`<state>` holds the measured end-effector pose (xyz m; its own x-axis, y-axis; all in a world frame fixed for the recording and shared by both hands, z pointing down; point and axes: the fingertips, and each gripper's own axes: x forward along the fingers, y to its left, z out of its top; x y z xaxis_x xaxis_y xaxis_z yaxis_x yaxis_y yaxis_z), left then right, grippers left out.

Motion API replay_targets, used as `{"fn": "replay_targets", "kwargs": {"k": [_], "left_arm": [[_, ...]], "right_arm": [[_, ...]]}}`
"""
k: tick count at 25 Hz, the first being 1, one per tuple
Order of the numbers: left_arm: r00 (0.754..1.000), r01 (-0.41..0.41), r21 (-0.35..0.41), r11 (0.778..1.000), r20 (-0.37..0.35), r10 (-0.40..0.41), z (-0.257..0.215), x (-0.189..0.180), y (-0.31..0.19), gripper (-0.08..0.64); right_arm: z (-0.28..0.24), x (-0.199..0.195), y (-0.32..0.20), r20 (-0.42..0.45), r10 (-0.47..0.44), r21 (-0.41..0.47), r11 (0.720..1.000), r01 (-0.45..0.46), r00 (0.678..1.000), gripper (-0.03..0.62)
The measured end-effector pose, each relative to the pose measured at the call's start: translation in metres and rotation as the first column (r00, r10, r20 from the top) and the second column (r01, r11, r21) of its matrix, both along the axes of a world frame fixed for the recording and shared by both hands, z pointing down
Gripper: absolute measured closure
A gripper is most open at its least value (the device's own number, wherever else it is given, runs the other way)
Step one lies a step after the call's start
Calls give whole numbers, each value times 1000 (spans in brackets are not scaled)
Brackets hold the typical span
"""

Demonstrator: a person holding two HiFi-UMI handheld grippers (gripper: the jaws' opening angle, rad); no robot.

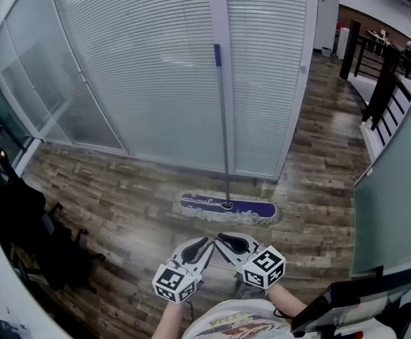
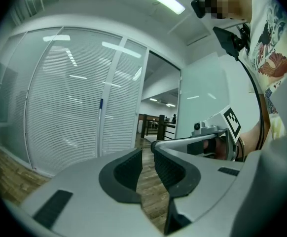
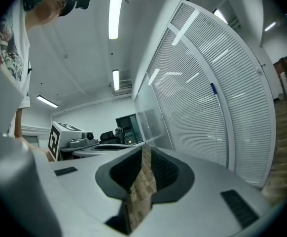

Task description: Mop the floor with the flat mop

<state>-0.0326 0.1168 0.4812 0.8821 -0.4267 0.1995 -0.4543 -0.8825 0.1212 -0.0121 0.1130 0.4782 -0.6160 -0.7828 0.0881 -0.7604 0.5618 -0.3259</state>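
wood floor (image 1: 121,182), flat mop (image 1: 227,209) by glass wall (image 1: 142,69)

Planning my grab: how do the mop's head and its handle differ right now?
The mop head lies flat on the wood floor; the handle stands upright before the blinds. The head is purple with a pale fringe; the handle is silvery with a blue top. The head is wide and low; the handle long and thin. They join at the head's middle, and nothing holds either.
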Motion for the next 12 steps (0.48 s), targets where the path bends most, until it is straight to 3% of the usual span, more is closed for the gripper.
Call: {"fn": "replay_targets", "kwargs": {"k": [12], "left_arm": [[1000, -10, -5, 1000, 22, 10, 1, 118, -126, 477]], "right_arm": [[-11, 124, -137, 70, -6, 24, 1000, 5, 998, 546]]}}
